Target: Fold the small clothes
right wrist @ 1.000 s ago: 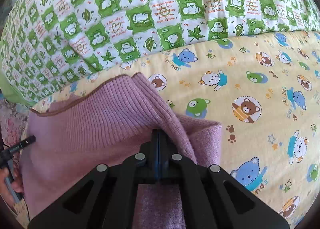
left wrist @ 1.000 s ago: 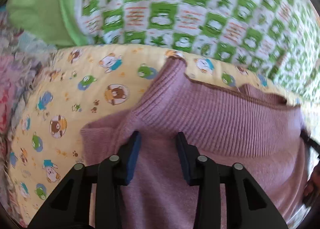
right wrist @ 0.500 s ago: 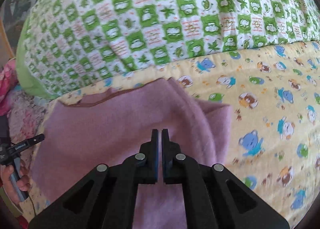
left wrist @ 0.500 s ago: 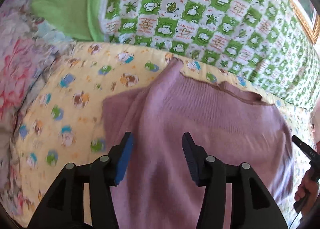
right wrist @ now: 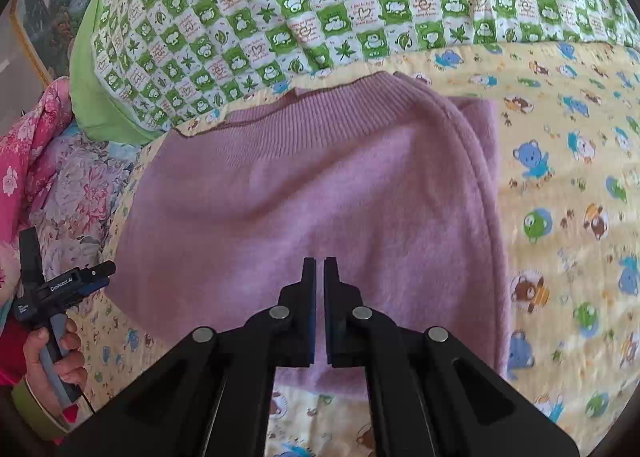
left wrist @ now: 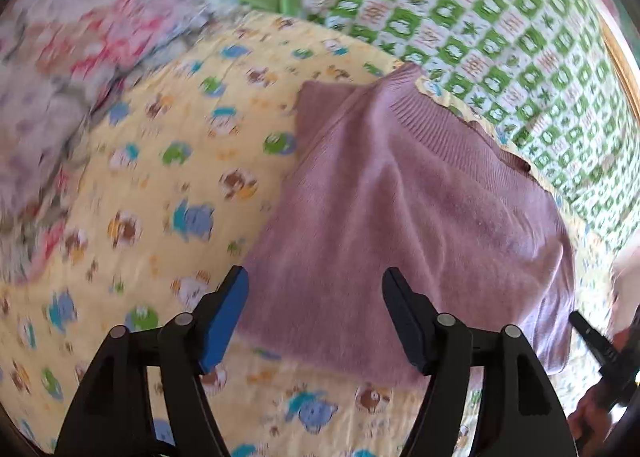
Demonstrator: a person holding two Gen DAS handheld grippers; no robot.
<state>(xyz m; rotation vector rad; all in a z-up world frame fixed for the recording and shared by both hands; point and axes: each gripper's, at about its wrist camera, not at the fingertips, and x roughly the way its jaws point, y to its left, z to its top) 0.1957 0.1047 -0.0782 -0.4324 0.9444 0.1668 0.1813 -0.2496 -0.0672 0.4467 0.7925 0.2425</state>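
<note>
Just beyond both claws, folded sweater

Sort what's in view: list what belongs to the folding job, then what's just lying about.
Part of the job:
- purple knit sweater, lying folded on the yellow cartoon sheet
- left tongs, open, empty
- right tongs, nearly closed, empty

Just lying about:
- green checked quilt
- pink floral bedding
- framed picture
</note>
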